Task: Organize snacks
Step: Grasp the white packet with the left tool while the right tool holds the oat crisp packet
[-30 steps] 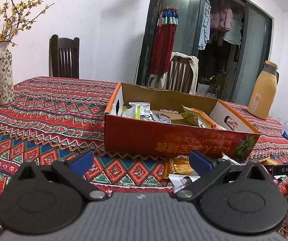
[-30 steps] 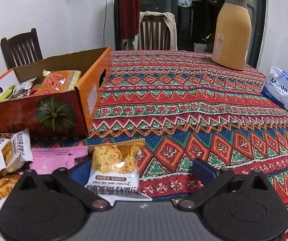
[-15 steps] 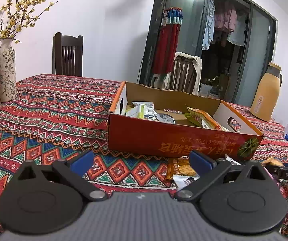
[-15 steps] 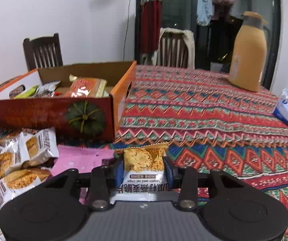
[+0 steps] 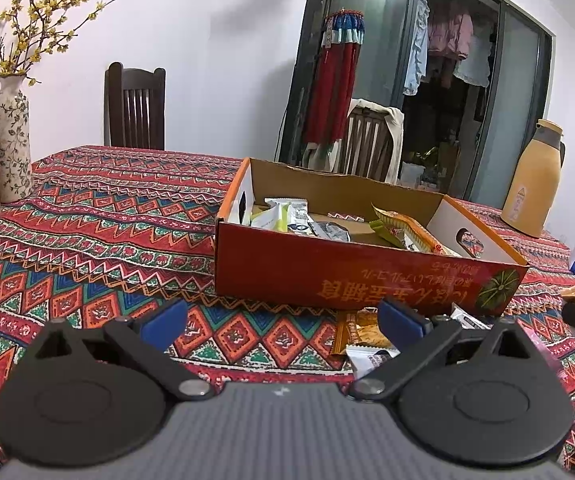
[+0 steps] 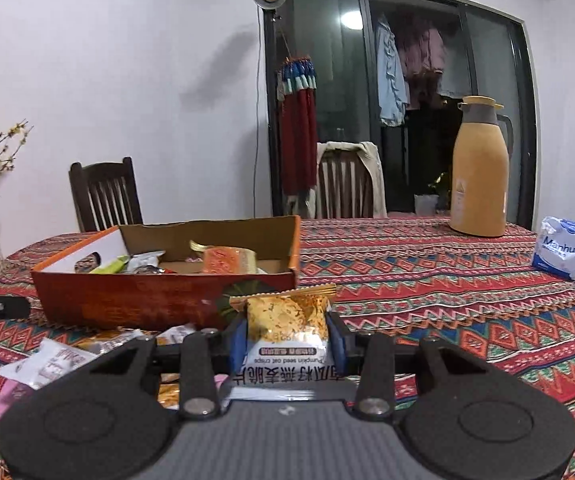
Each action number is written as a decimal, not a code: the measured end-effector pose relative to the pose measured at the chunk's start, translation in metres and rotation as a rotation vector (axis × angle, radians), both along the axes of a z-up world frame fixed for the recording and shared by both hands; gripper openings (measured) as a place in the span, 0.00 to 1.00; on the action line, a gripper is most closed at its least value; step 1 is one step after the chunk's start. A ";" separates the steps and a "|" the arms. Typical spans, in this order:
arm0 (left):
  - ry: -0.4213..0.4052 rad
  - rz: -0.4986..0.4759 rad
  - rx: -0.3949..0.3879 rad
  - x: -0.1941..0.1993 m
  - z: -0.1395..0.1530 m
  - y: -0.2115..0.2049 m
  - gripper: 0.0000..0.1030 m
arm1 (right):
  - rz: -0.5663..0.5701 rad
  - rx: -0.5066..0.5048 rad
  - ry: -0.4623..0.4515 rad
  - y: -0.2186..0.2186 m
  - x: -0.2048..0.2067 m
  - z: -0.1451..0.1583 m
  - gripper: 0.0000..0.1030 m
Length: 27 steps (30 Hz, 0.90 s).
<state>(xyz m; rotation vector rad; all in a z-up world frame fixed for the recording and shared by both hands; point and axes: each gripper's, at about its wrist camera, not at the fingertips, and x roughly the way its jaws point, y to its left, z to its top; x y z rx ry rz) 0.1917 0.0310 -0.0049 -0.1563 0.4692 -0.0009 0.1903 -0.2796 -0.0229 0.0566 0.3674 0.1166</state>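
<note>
My right gripper (image 6: pixel 287 340) clamped a crinkly foil packet (image 6: pixel 285 320) near the cardboard box (image 6: pixel 159 300); my left gripper (image 5: pixel 283 316) gaped empty over patterned cloth (image 5: pixel 99 240).

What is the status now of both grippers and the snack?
Left gripper open, empty. Right gripper shut on oat crisp packet, lifted off the table. Snack box ahead-left, top open, path clear.

Left gripper (image 5: pixel 281 318): jaws spread wide, nothing between them, above patterned tablecloth (image 5: pixel 99 240). Beyond: open red cardboard box (image 5: pixel 351 276) holding snack packets (image 5: pixel 287 216); loose packets (image 5: pixel 361 334) before it. Vase (image 5: pixel 11 140) left, tan flask (image 5: pixel 533 184) right.
</note>
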 end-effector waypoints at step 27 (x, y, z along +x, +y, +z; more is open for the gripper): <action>0.118 -0.081 0.197 0.006 0.016 -0.079 0.98 | 0.029 0.112 -0.019 -0.013 -0.001 -0.009 0.39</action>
